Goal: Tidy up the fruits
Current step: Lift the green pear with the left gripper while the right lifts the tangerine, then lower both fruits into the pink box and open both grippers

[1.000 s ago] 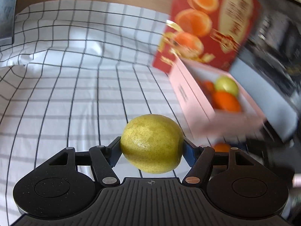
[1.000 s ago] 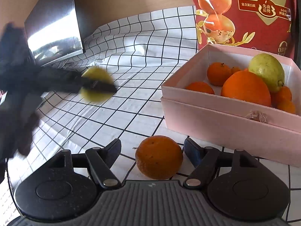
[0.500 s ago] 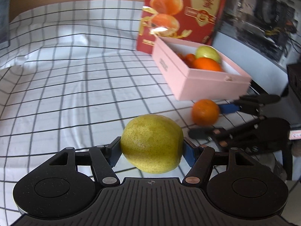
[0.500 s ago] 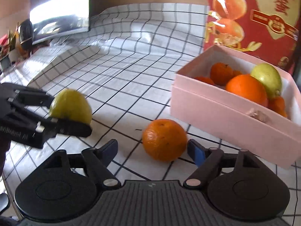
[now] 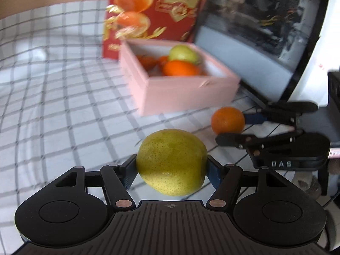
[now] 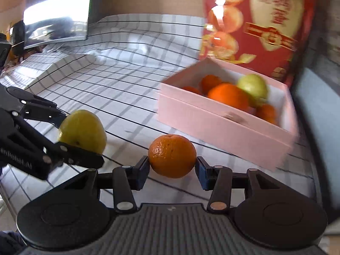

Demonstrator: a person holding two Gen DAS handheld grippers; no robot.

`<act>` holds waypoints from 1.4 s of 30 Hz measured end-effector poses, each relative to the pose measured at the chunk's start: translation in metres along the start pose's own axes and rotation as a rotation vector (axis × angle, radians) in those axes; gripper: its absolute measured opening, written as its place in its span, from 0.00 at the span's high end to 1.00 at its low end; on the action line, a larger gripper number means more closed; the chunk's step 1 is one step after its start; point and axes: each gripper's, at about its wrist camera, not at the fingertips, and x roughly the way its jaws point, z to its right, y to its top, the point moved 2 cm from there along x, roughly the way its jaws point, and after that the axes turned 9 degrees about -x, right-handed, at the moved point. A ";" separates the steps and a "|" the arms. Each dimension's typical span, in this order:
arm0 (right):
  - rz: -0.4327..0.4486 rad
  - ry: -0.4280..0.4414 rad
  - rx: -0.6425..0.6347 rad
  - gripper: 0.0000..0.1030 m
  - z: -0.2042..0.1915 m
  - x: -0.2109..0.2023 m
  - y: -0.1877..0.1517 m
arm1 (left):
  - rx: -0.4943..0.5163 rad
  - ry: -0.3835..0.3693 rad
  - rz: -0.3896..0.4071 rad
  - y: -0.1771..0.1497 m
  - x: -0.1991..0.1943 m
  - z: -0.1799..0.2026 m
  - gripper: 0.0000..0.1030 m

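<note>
Carry step, both fruits lifted. Left tool (image 5: pixel 172 170) clamps the pear (image 5: pixel 171 162) clear of the checked desk (image 5: pixel 63 110). Right tool (image 6: pixel 172 171) is closing on the orange (image 6: pixel 172 155), pads touching. I judge next: move both over the pink box (image 6: pixel 223 125), then release.

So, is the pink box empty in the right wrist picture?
No, the pink box holds several oranges and one yellow-green fruit.
</note>
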 end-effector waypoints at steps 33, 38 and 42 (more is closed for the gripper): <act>0.008 -0.156 0.116 0.54 0.087 0.052 0.076 | -0.063 0.087 0.012 0.170 0.142 0.000 0.30; 0.014 -0.154 0.111 0.55 0.086 0.054 0.081 | -0.166 0.025 0.035 0.179 0.139 -0.012 0.32; 0.026 -0.130 0.107 0.55 0.083 0.054 0.084 | -0.193 -0.024 0.084 0.180 0.121 -0.022 0.34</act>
